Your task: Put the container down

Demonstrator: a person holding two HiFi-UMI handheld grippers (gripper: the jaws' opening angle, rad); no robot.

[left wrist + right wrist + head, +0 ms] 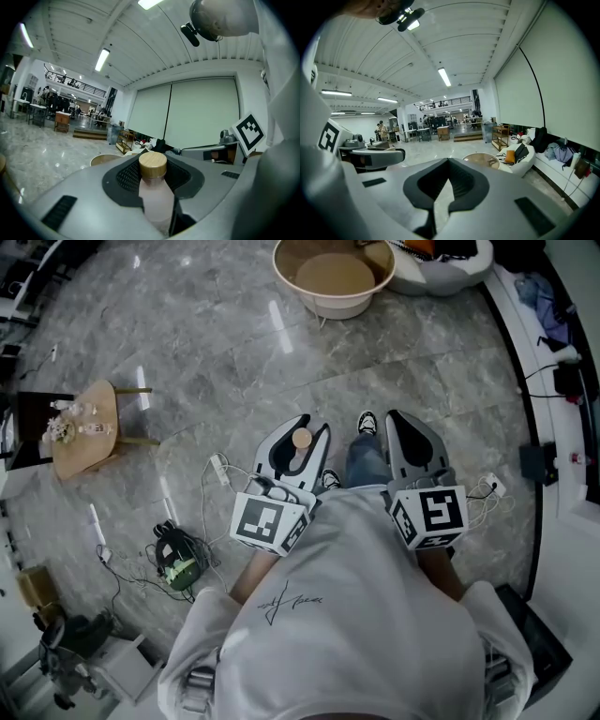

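Your left gripper (312,425) is clamped on the container (157,201) — a slim bottle with a frosted, pale pink body and a round, flat-topped cap (153,164) of light wood. Its fingers (123,177) are smooth grey shells lined with black ribbed pads. They stand fairly wide and press the bottle from both sides, with the cap showing between the pads. In the head view the container sits at the centre of the frame, held above the floor (187,352) and not set down. That floor is polished grey stone-look slabs, veined and streaked with glare from the ceiling lights. Your right gripper (448,161) is just right of centre in the head view, beside the left one and apart from it. Its fingers (465,183) are closed tip to tip on nothing — only a diamond-shaped gap shows between the black pads behind the tips. At the top of the head view stands a round beige tub (328,307) with a smooth rim. At the left edge there is a small wooden stool (89,442), and loose cables (141,568) trail across the lower left of the frame.
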